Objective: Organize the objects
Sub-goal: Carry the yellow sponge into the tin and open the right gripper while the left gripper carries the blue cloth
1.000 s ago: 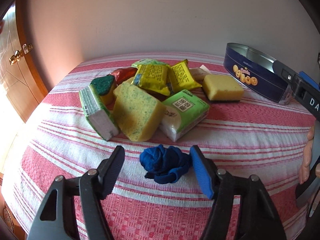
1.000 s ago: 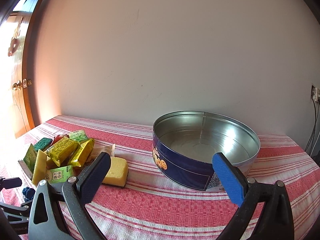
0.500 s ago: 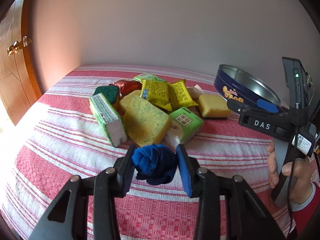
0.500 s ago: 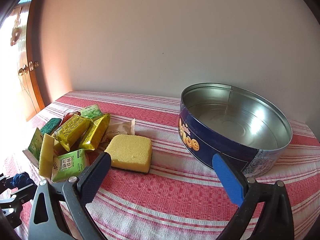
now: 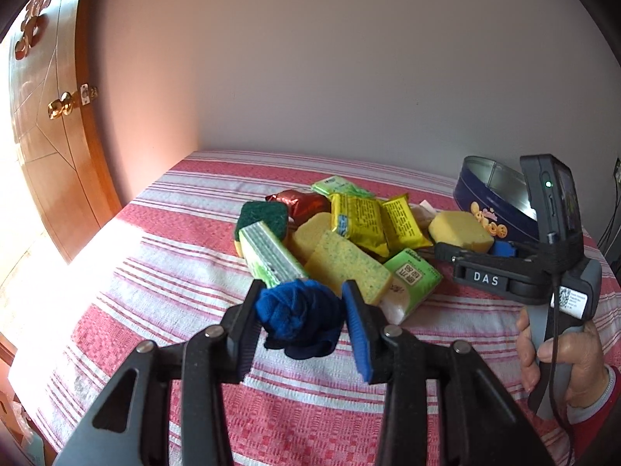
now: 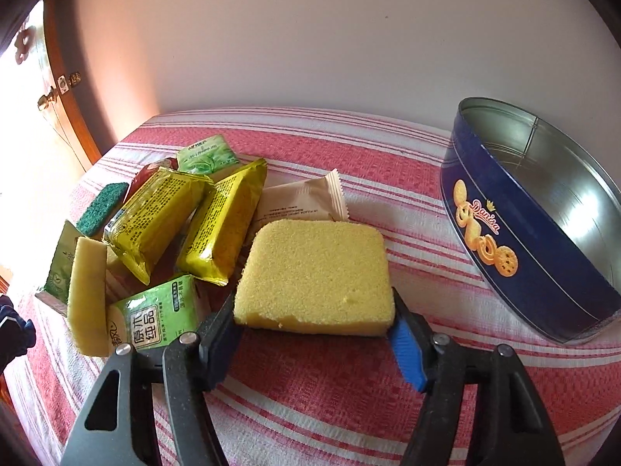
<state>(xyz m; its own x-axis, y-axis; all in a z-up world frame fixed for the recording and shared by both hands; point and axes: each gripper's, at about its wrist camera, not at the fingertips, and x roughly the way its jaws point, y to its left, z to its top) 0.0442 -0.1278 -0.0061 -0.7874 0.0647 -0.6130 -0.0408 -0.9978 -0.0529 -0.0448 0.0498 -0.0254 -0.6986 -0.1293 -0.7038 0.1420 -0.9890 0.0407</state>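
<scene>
Now left tool (image 5: 300,316) clamps blue cloth (image 5: 299,320) — right tool (image 6: 314,328) flanks sponge (image 6: 314,275)

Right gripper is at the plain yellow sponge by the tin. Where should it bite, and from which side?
Grip the yellow sponge across its two short side faces at the near end, coming in low from the front; it lies flat and the right gripper's pads already straddle it.

The left claw (image 5: 300,320) was clamped on a bundle of blue cloth (image 5: 299,318), held between its two pads. The right claw (image 6: 314,324) stood level with a pad at each near corner of a yellow sponge (image 6: 314,272); whether it gripped was unclear. The right hand (image 5: 559,353) wrapped its handle.
</scene>
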